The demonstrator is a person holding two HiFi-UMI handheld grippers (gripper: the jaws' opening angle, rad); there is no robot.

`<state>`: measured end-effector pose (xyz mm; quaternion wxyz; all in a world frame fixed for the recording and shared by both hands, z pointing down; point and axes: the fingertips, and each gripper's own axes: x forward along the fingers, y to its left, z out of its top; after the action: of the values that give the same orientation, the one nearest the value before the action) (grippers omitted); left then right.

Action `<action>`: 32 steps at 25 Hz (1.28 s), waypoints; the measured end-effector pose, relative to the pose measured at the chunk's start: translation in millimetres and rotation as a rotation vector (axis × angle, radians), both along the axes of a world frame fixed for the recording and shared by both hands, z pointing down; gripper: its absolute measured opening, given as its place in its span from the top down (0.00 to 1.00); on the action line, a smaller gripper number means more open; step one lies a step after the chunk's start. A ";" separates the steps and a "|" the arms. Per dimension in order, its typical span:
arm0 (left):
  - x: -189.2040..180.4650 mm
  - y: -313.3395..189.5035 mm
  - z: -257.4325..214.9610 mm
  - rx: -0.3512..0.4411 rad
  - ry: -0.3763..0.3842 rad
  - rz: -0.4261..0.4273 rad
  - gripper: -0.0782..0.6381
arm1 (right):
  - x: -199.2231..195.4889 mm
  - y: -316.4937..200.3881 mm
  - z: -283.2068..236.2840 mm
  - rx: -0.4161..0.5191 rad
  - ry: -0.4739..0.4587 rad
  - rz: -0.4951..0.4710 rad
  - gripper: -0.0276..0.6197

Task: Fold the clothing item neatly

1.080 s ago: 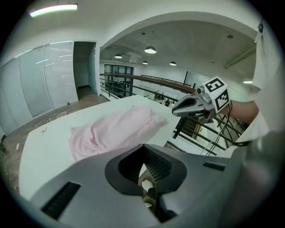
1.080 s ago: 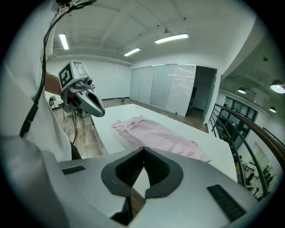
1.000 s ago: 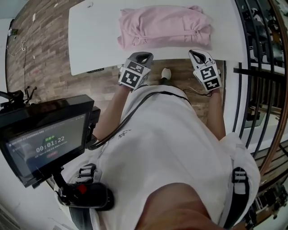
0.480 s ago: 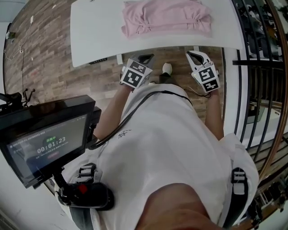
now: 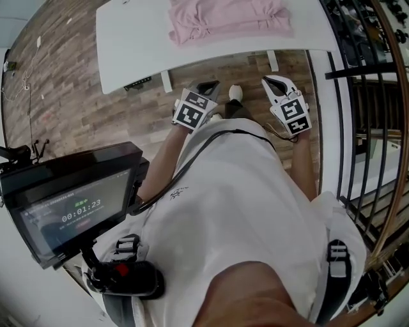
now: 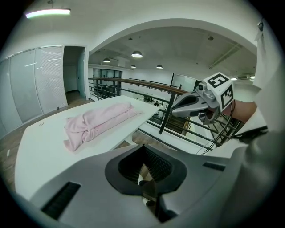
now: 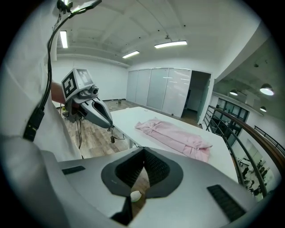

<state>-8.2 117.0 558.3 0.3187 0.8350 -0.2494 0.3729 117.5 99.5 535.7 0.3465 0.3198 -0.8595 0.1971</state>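
Note:
A pink garment [image 5: 227,18] lies folded into a long bundle on the white table [image 5: 134,45], also in the left gripper view [image 6: 95,122] and the right gripper view [image 7: 176,136]. Both grippers hang over the wooden floor, off the table's near edge and well short of the garment. My left gripper [image 5: 206,85] is shut with nothing in it. My right gripper [image 5: 268,81] is shut and empty too. Each gripper shows in the other's view: the right gripper [image 6: 176,110] from the left, the left gripper [image 7: 108,123] from the right.
A black metal railing [image 5: 377,96] runs along the right side, next to the table's end. A screen on a rig [image 5: 64,211] sits at the lower left. The person's shoe [image 5: 236,94] is on the wooden floor [image 5: 77,108] between the grippers.
Both grippers have drawn back from the table's near edge toward the person's body. The table and garment now sit higher in the head view. The jaws stayed shut.

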 end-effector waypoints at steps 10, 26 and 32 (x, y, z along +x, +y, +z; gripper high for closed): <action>-2.9 0.1 -3.4 -0.007 0.002 -0.028 0.89 | 15.0 5.8 -10.7 0.018 0.036 0.061 0.95; -20.3 -9.3 -8.3 0.013 -0.002 -0.067 0.89 | -17.1 -6.7 -15.0 0.025 0.020 -0.082 0.95; -13.4 1.6 -13.7 -0.005 0.013 -0.077 0.89 | -25.8 -0.2 -20.0 0.008 0.002 -0.130 0.95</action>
<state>-21.7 118.6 544.6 0.3365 0.8262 -0.2785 0.3557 91.7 99.4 515.7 0.3582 0.2646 -0.8789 0.1706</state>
